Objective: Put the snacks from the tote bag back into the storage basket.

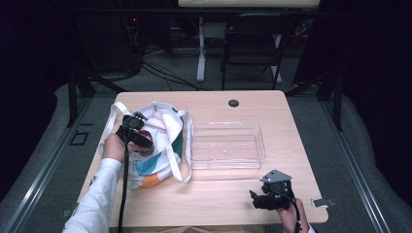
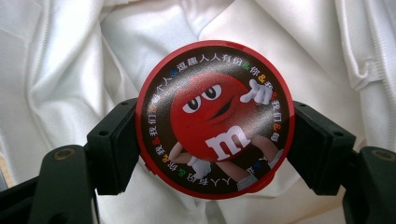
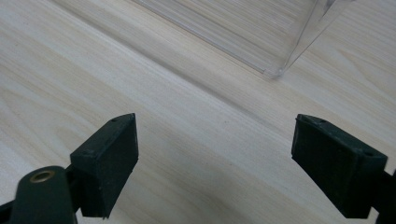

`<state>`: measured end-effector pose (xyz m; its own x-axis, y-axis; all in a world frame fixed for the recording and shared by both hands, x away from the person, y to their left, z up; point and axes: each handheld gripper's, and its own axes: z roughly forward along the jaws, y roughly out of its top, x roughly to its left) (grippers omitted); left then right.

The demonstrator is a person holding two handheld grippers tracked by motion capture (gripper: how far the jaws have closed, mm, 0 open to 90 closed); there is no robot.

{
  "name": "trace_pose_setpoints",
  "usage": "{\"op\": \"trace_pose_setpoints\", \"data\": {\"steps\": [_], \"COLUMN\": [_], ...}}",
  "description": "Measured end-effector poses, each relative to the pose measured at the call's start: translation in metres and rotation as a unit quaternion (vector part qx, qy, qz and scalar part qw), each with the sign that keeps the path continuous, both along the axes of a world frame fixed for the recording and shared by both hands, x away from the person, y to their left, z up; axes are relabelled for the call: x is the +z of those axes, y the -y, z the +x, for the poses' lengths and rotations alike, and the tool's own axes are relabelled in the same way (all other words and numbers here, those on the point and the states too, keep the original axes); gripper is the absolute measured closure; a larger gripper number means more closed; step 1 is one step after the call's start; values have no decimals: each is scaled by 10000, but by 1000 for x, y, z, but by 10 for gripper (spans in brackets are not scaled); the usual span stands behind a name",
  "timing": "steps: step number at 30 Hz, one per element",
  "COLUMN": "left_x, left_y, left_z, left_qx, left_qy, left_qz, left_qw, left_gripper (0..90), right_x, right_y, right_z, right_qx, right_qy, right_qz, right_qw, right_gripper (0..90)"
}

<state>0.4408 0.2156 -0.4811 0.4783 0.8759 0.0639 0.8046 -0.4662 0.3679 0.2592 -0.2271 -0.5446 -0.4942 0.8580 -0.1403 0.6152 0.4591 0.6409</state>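
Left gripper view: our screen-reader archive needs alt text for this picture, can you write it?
A round red-rimmed tin with a red cartoon candy character and a white "m" on its dark lid is clamped at its sides by the left gripper. Its two black pads press the tin's rim. Crumpled white bag cloth lies behind it.

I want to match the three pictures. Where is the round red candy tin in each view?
High view: the round red tin is left of centre, under the left gripper, over the white tote bag.
Left gripper view: the tin is at the centre, clamped between both black jaws, white bag cloth behind.
Right gripper view: the tin is not in it.
Shared landmark: the white bag; the clear plastic box links the high and right gripper views.
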Motion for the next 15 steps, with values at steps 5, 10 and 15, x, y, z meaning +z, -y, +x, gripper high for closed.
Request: {"op": "trace_pose_setpoints", "data": {"steps": [5,10,15], "left_x": [11,21,31], "left_y": [-1,0,1], "left_z": [-2,-3,-4], "left_qx": [-4,-32,-74], "left_qy": [58,109,135], "left_qz": [2,11,-9], "left_qw": [10000,9999,9999], "left_gripper": [260,260,260], "right_x": [0,0,0], "right_y": [0,0,0], "right_z": [0,0,0], "right_qx": [-17,5,2], "right_qy": [14,-3,-10], "right_qz": [12,3,3], "right_qw": [10000,10000,10000], "right_gripper": [142,142,142]}}
